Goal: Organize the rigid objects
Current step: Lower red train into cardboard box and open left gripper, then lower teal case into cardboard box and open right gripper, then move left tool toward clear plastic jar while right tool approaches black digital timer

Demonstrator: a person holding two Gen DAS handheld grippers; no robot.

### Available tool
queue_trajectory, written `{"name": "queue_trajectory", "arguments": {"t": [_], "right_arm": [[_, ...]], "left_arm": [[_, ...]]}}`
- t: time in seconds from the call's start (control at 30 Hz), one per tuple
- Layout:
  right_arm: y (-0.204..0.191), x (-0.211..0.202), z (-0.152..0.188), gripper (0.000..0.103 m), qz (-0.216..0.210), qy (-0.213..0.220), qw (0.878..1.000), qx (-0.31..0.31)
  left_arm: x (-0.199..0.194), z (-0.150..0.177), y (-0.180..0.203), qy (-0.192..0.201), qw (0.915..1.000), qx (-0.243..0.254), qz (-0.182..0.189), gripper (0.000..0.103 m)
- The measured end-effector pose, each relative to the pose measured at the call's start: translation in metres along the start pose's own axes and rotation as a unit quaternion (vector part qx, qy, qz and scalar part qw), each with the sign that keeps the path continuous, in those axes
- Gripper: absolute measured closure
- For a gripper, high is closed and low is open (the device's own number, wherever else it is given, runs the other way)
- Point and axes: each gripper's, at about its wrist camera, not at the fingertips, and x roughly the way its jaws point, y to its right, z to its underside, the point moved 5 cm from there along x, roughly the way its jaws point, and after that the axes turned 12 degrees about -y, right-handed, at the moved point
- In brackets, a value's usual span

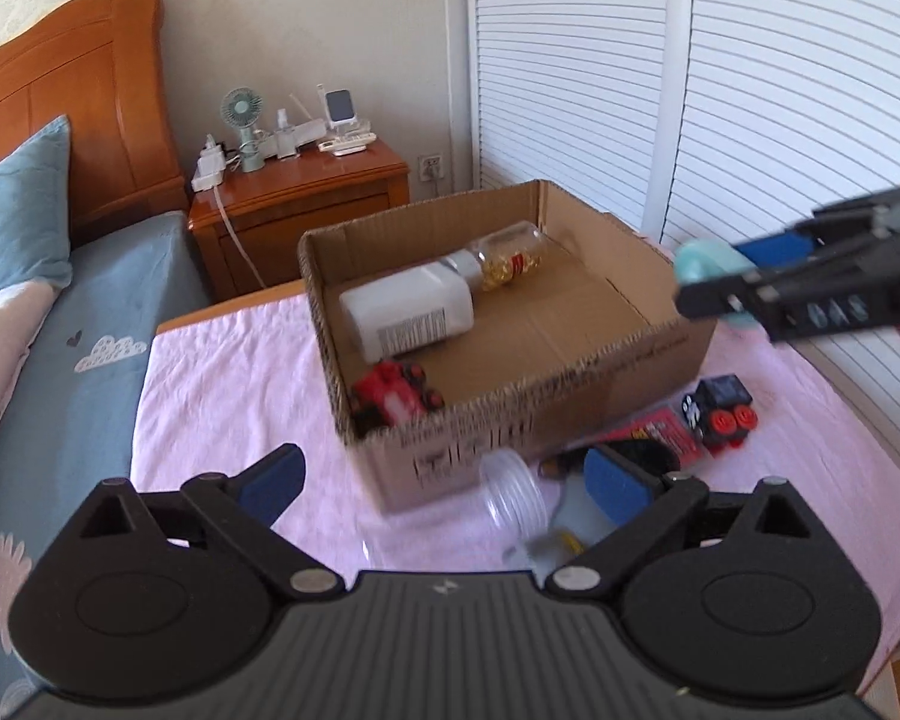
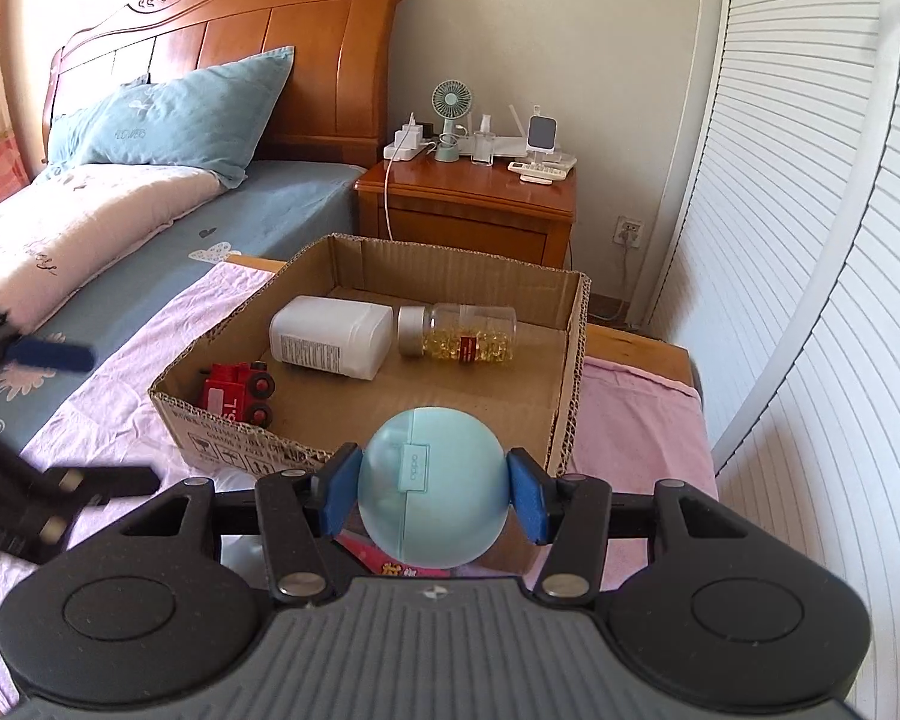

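Note:
An open cardboard box (image 1: 570, 396) (image 2: 222, 414) sits on a pink cloth. Inside lie a white bottle (image 1: 408, 312) (image 2: 330, 337), a clear capsule bottle (image 1: 510, 255) (image 2: 459, 339) and a red toy train (image 1: 396, 396) (image 2: 240, 396). My right gripper (image 2: 435, 492) is shut on a round light-blue case (image 2: 432, 486), held above the box's near right corner; it shows in the left wrist view (image 1: 711, 276). My left gripper (image 1: 444, 480) is open and empty, low in front of the box. A clear jar (image 1: 513, 498), a black toy train (image 1: 720, 414) and a red packet (image 1: 660, 432) lie outside the box.
A bed with a blue pillow (image 2: 174, 114) lies to the left. A wooden nightstand (image 2: 468, 204) with a fan and chargers stands behind the box. White louvred doors (image 2: 810, 300) run along the right.

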Motion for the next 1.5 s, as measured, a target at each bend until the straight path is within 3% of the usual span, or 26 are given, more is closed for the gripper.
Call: {"name": "queue_trajectory", "arguments": {"t": [0.27, 0.7, 0.73, 0.8, 0.87, 0.93, 1.5], "right_arm": [[0.003, 0.021, -0.024, 0.045, -0.001, -0.018, 1.0, 0.022], [0.003, 0.07, -0.031, 0.045, 0.002, -0.084, 0.995, 0.05], [0.003, 0.07, -0.032, 0.044, 0.004, -0.084, 0.995, 0.05], [0.002, 0.068, -0.033, 0.031, 0.004, -0.081, 0.995, 0.05], [0.001, 0.063, -0.033, 0.011, 0.006, -0.068, 0.996, 0.05], [0.0, 0.057, -0.034, 0.007, 0.003, -0.059, 0.997, 0.05], [-0.009, -0.004, 0.002, 0.0, -0.002, -0.017, 0.999, 0.046]], "left_arm": [[-0.027, 0.031, 0.007, 0.021, 0.999, -0.036, -0.018, 0.002], [-0.036, 0.043, -0.003, 0.027, 0.9981, -0.049, -0.028, 0.002], [-0.036, 0.043, -0.004, 0.027, 0.998, -0.049, -0.029, 0.002], [-0.037, 0.044, -0.006, 0.029, 0.9979, -0.051, -0.028, 0.002], [-0.037, 0.044, -0.006, 0.029, 0.9978, -0.052, -0.027, 0.002], [-0.037, 0.045, -0.006, 0.027, 0.9979, -0.053, -0.028, 0.002], [-0.067, 0.051, 0.001, 0.016, 0.9973, -0.041, -0.058, 0.002]]}}
